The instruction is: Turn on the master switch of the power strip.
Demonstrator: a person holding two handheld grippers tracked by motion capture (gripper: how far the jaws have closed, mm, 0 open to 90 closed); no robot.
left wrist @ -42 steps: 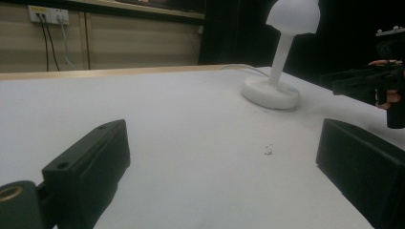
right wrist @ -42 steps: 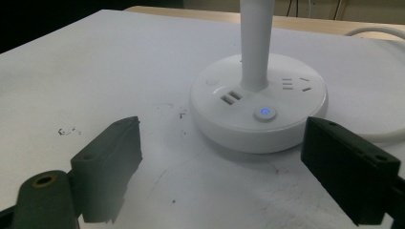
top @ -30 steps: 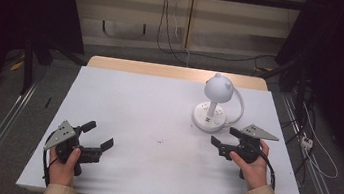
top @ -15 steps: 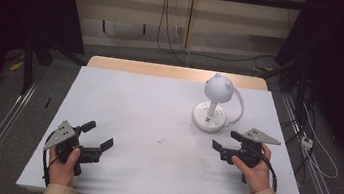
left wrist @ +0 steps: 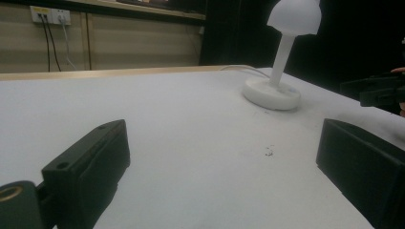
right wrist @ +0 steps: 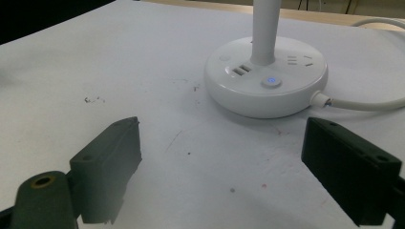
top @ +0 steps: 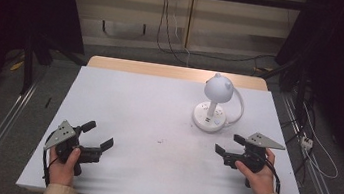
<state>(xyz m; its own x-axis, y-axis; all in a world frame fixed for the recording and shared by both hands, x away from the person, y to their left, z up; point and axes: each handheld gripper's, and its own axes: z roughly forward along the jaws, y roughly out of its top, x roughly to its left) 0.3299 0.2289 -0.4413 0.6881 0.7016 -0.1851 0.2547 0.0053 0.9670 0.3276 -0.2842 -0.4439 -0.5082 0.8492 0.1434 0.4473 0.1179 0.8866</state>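
A white desk lamp with a round dome head stands on a round base at the table's right middle. That base carries USB ports, sockets and a lit blue button. My right gripper is held open just in front of the base, with nothing between its jaws. My left gripper rests open near the front left of the table, also empty. From it the lamp stands far to the right, and the right gripper shows at the edge.
The white table has a wooden strip along its far edge. The lamp's white cable curls off the base to the right. Small dark specks mark the tabletop. Cables lie on the floor to the right.
My right gripper has drawn back a little from the lamp base toward the table's front edge. The left gripper has not moved.
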